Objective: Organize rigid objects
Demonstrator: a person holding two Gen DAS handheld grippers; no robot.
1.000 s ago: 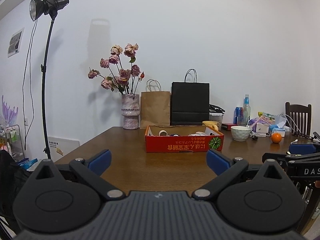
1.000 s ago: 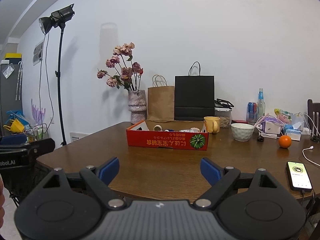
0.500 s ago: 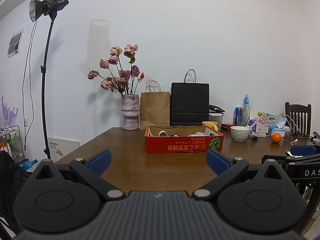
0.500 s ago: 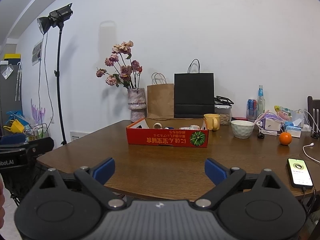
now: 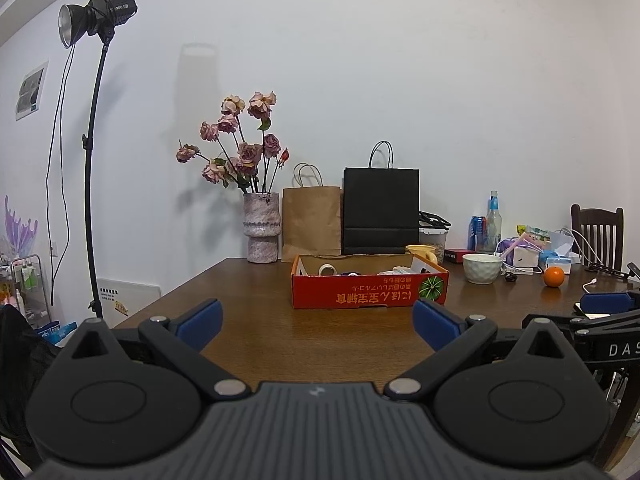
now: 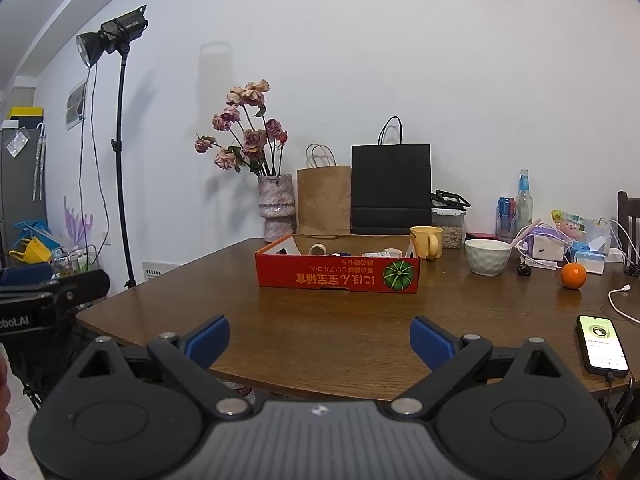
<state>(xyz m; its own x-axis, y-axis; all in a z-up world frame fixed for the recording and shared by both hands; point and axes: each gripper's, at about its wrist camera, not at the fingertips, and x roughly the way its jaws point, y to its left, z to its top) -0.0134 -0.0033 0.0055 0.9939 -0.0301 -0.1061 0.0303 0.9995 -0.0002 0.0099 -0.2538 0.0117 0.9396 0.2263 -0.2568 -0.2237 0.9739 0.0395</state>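
Reaching for the red cardboard box (image 6: 338, 276) from so far back looked the main hazard; both tools hung short of the table's near edge (image 6: 168, 316), so a low approach could have knocked a finger against that rim; a phone (image 6: 602, 344) lay near the edge on the right, its cable trailing off the side, and the right gripper (image 6: 319, 338) might have snagged it on the way in; the box seemed light, shallow card, likely to slide or tip if nudged on its front wall rather than reached over. The left gripper (image 5: 316, 320) stood with its blue pads spread wide and nothing between them; the right one was likewise spread and empty. The box sat mid-table, well apart from both tools, with a tape roll (image 6: 318, 249) and several small items inside, too small to identify; a yellow mug (image 6: 428, 240) stood just beside its far right corner, a white bowl (image 6: 488, 256) and an orange (image 6: 573, 275) farther right.
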